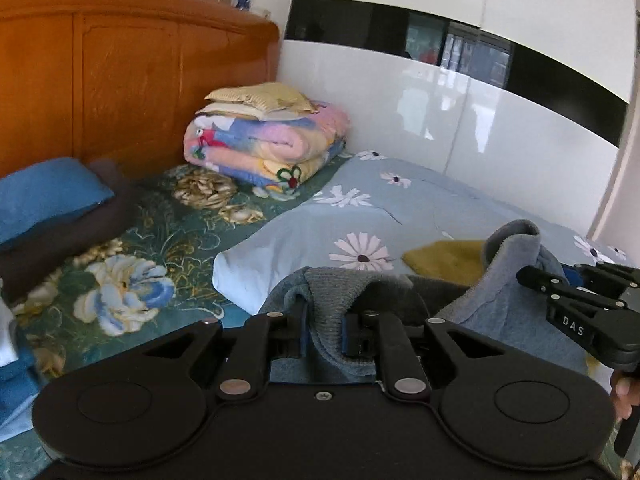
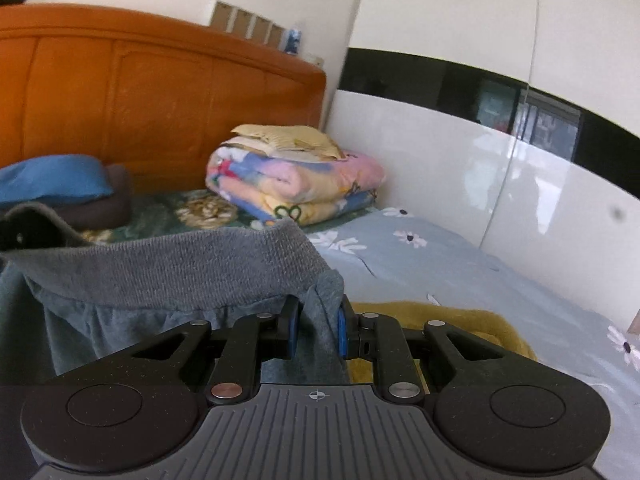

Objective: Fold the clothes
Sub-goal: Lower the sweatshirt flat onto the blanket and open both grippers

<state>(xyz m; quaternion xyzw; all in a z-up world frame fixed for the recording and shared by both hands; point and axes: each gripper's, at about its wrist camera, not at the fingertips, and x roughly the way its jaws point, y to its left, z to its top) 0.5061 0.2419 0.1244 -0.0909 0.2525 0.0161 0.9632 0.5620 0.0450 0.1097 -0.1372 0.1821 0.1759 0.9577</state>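
Hand-held gripper and its right twin each clenched on garment — thin bite, could slip mid-fold.

Two grippers were up, one grey garment, one mustard cloth, one folded quilt, two pillows.

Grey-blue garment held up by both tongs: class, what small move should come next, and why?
Probably lower the grey-blue garment flat onto the daisy-print quilt. The left tongs and right tongs each pinch its ribbed band, so it hangs bunched above the bed and cannot be creased yet.
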